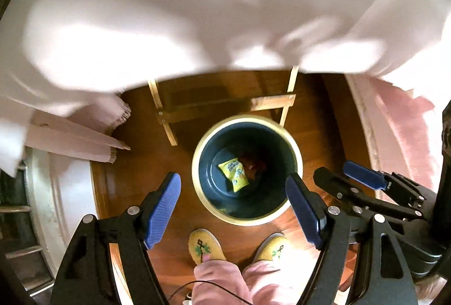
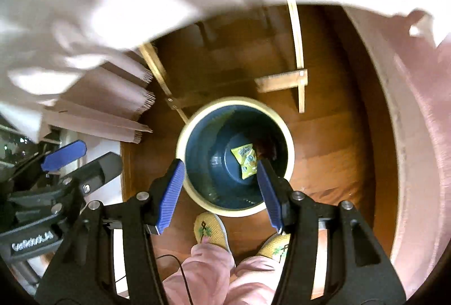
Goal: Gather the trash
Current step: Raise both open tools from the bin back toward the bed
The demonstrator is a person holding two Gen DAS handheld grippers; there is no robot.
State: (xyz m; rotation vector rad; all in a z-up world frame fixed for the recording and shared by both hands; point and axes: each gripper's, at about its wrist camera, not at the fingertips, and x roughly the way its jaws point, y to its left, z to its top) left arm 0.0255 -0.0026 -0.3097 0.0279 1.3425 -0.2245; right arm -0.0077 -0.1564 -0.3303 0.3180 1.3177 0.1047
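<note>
Yellow snack packet (image 1: 233, 174) lies flat on the bottom of the bin (image 1: 197, 164), off-centre toward the wall; something dark beside it, too dim to identify. My left gripper (image 1: 233, 209) and right gripper (image 2: 220, 195) both spread wide above the rim, holding nothing, touching nothing. Blurred white cloth (image 1: 169, 9) hides everything above. Wooden frame (image 1: 225, 105) behind bin, my slippers (image 1: 205, 247) just beside it.

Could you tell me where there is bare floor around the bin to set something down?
Bare wood floor lies right of the bin, up to the pink rug. A narrower strip lies left of the bin. Behind it the table legs crowd in; in front stand the slippers.
</note>
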